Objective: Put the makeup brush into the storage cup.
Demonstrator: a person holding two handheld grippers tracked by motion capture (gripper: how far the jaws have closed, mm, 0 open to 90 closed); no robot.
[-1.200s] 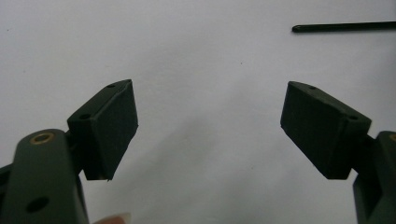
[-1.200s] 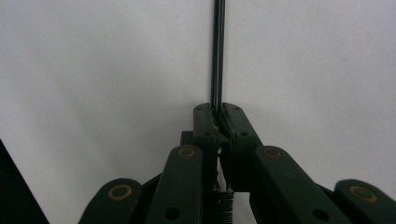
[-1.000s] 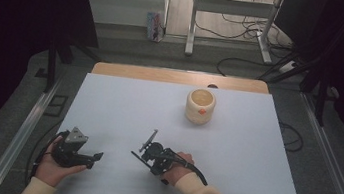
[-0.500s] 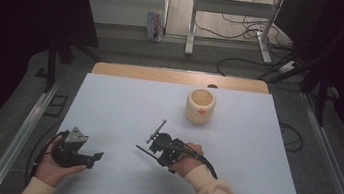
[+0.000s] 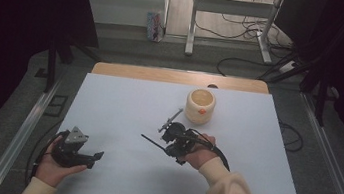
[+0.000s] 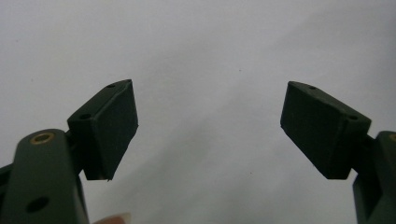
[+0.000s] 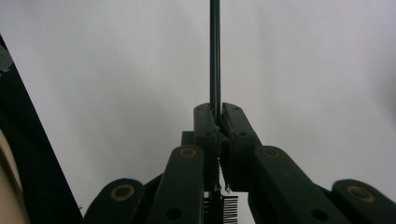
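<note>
White tabletop (image 5: 119,100) ran across the high view. Your left gripper (image 5: 95,156) sat at the lower left, and your right gripper (image 5: 167,147) was near the middle, clamped on a thin dark rod (image 5: 151,140) that stuck out to the left. A cream cup (image 5: 200,106) stood just above and to the right of it, apart from the rod.

In the left gripper view, the left gripper (image 6: 208,112) stood wide open with nothing between its pads, bare table (image 6: 205,46) behind.

In the right gripper view, the right gripper (image 7: 215,112) was fully closed, the rod (image 7: 214,46) pinched dead centre and running straight up the frame.

If the cup was where you meant to put the rod, you needed to keep that firm central pinch, swing the tip round toward the rim, and lower it slowly so the cup would not tip.
</note>
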